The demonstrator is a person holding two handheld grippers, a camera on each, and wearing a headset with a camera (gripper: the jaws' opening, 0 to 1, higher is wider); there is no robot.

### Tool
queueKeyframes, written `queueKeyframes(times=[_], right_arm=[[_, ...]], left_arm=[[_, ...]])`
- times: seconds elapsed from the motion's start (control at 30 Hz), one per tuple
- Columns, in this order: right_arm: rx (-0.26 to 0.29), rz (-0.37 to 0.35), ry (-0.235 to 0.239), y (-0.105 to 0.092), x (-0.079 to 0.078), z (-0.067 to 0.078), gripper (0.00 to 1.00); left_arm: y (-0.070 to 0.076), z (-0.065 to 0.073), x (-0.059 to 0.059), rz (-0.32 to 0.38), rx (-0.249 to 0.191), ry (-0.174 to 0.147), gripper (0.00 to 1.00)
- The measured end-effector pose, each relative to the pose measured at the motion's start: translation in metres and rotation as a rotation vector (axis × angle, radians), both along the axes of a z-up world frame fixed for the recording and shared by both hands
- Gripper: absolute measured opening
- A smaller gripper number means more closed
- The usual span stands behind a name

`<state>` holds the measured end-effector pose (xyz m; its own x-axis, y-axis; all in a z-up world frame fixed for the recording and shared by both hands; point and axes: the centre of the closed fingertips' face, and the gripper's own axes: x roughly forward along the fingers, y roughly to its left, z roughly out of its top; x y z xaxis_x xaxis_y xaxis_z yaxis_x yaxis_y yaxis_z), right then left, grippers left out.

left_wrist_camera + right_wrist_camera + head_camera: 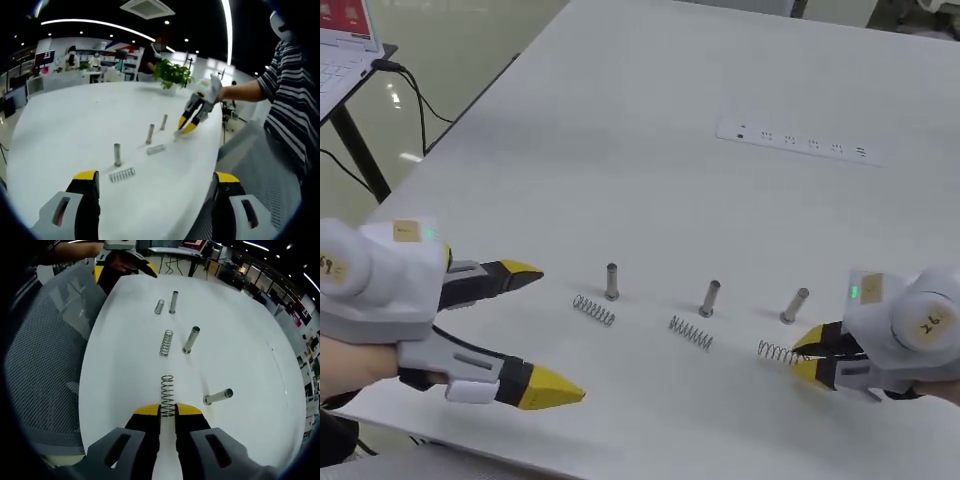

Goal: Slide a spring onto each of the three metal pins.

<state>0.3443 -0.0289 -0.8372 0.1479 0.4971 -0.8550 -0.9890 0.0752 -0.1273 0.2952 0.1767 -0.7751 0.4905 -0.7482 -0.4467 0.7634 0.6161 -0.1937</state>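
Three metal pins stand in a row on the white table: left pin (611, 281), middle pin (710, 297), right pin (795, 305). A spring lies in front of each: left spring (593, 309), middle spring (690, 332), right spring (776, 351). My right gripper (806, 355) is shut on the near end of the right spring (167, 389), which lies flat beside its pin (218, 396). My left gripper (545, 335) is wide open, left of the left pin (117, 154) and its spring (122, 174), holding nothing.
A white power strip (790, 140) lies at the far right of the table. A laptop (345, 40) sits on a side stand at the far left. A mesh chair (45, 365) stands by the table's near edge.
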Motion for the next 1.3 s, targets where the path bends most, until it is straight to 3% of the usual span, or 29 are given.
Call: queueKeyframes(times=[0.27, 0.5, 0.8, 1.3], right_arm=[[0.041, 0.041, -0.004, 0.013, -0.017, 0.017, 0.08], [0.065, 0.072, -0.012, 0.025, -0.028, 0.029, 0.08], [0.07, 0.111, -0.019, 0.036, -0.038, 0.031, 0.08], [0.09, 0.133, -0.016, 0.05, -0.046, 0.037, 0.08]], left_arm=[[-0.017, -0.001, -0.003, -0.062, -0.005, 0.021, 0.86], [-0.041, 0.001, -0.005, -0.146, -0.02, 0.027, 0.8], [-0.071, 0.001, -0.005, -0.237, -0.077, 0.026, 0.73], [-0.117, 0.002, 0.001, -0.349, -0.092, -0.024, 0.52]])
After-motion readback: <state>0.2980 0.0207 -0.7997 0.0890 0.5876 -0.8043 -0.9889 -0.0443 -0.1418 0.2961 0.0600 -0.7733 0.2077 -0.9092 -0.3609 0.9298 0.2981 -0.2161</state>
